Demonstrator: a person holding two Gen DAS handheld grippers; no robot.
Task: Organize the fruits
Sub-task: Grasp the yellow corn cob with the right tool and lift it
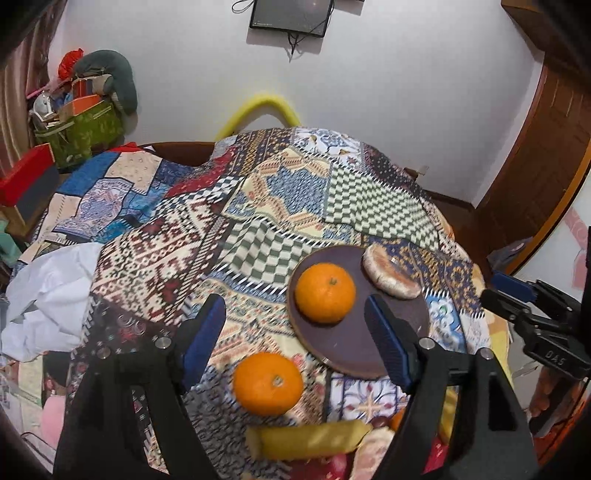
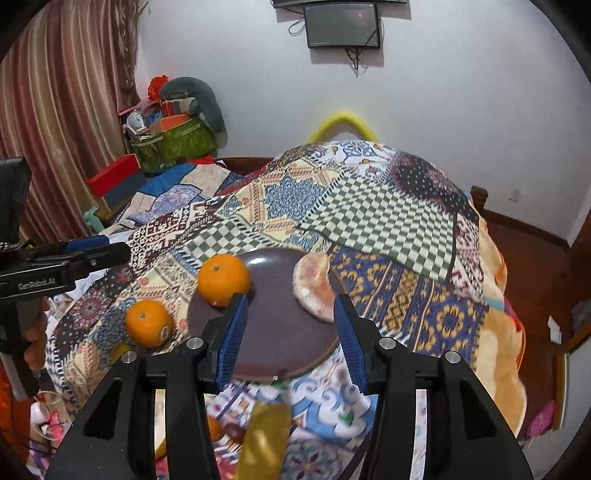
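Nearest to the left wrist camera lies a yellow banana (image 1: 310, 441), blurred, on the patterned quilt (image 1: 177, 236), with other fruit pieces beside it at the lower edge that are too blurred to name. Just beyond it, the left gripper (image 1: 295, 339) has its blue-padded fingers spread wide and holds nothing; a loose orange (image 1: 267, 384) sits on the quilt between them, near the camera, not touched by either finger. A little farther stands a dark round plate (image 1: 351, 343), carrying a second orange (image 1: 325, 292) on its left part and a pale peeled fruit segment (image 1: 391, 276) at its far right rim. In the right wrist view, the right gripper (image 2: 290, 332) is also spread open and empty, above the near half of the plate (image 2: 280, 332), with the plate's orange (image 2: 224, 280) just beyond its left finger and the segment (image 2: 316, 290) just beyond its right finger. Far behind, a dark screen (image 1: 291, 16) hangs on the white wall.
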